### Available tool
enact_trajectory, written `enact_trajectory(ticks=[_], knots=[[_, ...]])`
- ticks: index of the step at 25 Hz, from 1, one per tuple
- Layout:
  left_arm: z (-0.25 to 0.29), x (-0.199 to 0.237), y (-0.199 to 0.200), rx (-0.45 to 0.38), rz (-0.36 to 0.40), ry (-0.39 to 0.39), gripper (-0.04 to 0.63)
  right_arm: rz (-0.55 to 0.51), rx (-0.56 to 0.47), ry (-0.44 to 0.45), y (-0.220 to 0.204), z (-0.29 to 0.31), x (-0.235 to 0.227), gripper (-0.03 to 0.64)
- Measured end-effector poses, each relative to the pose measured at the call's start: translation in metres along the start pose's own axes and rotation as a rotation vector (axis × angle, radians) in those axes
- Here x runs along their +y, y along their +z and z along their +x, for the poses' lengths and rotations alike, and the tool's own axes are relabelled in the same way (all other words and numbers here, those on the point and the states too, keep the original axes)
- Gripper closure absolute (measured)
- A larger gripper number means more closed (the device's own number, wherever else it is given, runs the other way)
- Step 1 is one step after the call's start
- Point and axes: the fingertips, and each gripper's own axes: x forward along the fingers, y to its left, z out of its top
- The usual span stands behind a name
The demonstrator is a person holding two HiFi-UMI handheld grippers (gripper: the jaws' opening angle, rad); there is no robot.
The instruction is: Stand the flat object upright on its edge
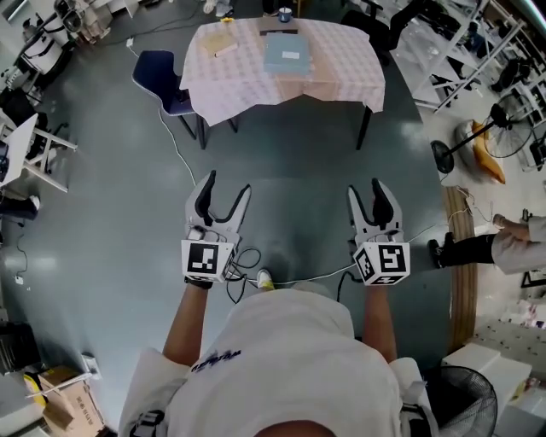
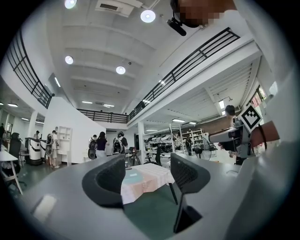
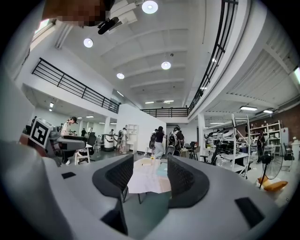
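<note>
A light blue flat object [image 1: 287, 53] lies flat on the table with the pink checked cloth [image 1: 341, 72] at the top of the head view. It also shows as the light blue flat object [image 2: 132, 177] on the cloth, between the jaws of the left gripper view, and faintly as the same object [image 3: 161, 172] in the right gripper view. My left gripper [image 1: 226, 188] and right gripper [image 1: 365, 189] hang side by side over the grey floor, well short of the table. Both stand open with nothing between their fingers, as the left gripper [image 2: 147, 176] and right gripper [image 3: 150, 176] views show.
A tan flat item [image 1: 219, 44], a dark item [image 1: 279, 32] and a blue cup [image 1: 285, 14] share the table. A blue chair [image 1: 162, 78] stands at its left. A standing fan [image 1: 478, 141] and shelving lie right; a person's leg [image 1: 465, 250] at the right edge. Cables cross the floor.
</note>
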Motion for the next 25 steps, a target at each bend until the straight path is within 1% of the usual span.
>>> enact_trajectory(ticks=[3, 6, 9, 12, 16, 19, 25], knots=[[-0.004, 0.002, -0.004, -0.009, -0.010, -0.042, 0.265, 0.001, 0.031, -0.003, -0.006, 0.001, 0.012, 0.343], [-0.003, 0.006, -0.008, -0.015, -0.037, -0.050, 0.235, -0.002, 0.062, -0.008, -0.016, 0.005, 0.017, 0.327], [0.004, 0.012, -0.020, -0.001, -0.058, -0.050, 0.227, 0.000, 0.086, -0.015, -0.026, 0.016, 0.012, 0.321], [0.022, 0.024, -0.037, 0.040, -0.033, -0.054, 0.225, 0.010, 0.092, -0.016, -0.032, 0.043, 0.004, 0.318], [0.069, 0.042, -0.040, 0.029, -0.044, -0.051, 0.225, 0.015, 0.084, -0.006, -0.039, 0.095, -0.015, 0.318], [0.112, 0.054, -0.054, 0.064, -0.037, -0.053, 0.206, 0.011, 0.075, 0.000, -0.040, 0.137, -0.038, 0.318], [0.208, 0.078, -0.062, 0.096, -0.025, -0.051, 0.204, -0.003, 0.092, 0.015, -0.042, 0.222, -0.087, 0.318]])
